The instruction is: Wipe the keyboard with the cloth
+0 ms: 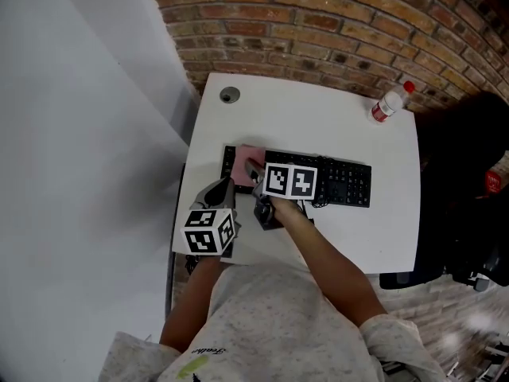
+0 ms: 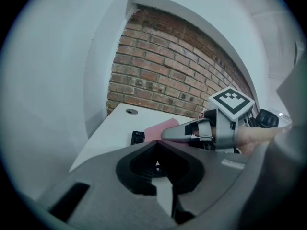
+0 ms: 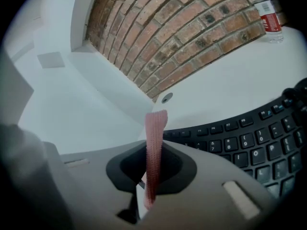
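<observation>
**Item:** thin pink woven cloth point(image 3: 154, 143), soft, light and limp. It is pinched edge-on between the clenched jaws of the right gripper point(image 3: 152, 176). Its free end lies over the left end of the flat black plastic keyboard point(image 3: 240, 143), left of centre in the head view.

**Handling, by judgement:** the cloth folds and slips readily, so a deep hold on a bunched fold suits it (thin edges pull free).

**Left gripper** point(image 2: 158, 147): jaws closed together with nothing between them, above the lower-left edge of the white tabletop point(image 1: 318, 118).
</observation>
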The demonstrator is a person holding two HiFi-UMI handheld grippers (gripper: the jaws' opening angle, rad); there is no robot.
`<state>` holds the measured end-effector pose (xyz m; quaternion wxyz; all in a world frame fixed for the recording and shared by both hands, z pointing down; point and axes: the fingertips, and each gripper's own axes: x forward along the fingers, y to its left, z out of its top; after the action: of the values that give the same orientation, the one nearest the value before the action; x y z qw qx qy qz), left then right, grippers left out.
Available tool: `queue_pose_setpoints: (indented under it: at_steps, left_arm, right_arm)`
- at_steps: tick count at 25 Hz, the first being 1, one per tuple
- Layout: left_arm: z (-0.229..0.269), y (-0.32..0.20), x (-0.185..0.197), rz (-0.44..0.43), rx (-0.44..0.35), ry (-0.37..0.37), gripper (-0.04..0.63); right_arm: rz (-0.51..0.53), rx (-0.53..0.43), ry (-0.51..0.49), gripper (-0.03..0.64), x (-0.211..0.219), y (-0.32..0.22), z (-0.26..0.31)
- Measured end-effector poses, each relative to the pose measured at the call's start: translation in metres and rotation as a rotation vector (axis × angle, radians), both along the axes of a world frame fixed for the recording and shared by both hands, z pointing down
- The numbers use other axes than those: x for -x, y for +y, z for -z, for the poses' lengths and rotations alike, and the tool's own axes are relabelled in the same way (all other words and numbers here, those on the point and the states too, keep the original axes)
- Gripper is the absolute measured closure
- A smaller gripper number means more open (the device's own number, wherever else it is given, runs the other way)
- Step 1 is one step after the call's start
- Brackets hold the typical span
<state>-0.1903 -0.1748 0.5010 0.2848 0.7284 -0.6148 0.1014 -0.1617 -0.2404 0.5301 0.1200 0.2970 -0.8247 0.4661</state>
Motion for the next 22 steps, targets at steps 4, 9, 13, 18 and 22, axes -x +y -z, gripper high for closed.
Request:
queue_pose_setpoints:
  at_steps: [4,9,13,18,22]
  left_arm:
    - [-0.001,-0.001,-0.007,-0.002,0.002,-0.002,0.606]
    - [-0.001,-0.003,-0.018,-0.009,0.004,-0.001,0.606]
    - [-0.002,-0.004,-0.029,-0.023,0.006,-0.003,0.605]
    - [-0.003,-0.005,-0.044,-0.045,0.006,-0.005,0.605]
    - [-0.001,-0.011,-0.059,-0.071,0.0,-0.005,0.605]
  right_arm:
    - [-0.016,0.002,0.005,0.606,-0.013,-0.004,-0.002]
    - [-0.039,0.007,0.021,0.606,-0.03,-0.008,-0.005]
    - [-0.05,0.013,0.025,0.606,-0.044,-0.009,-0.006]
    - [-0.076,0.021,0.035,0.606,-0.063,-0.011,-0.007]
    - [-0.088,0.031,0.05,0.606,-0.081,-0.012,-0.009]
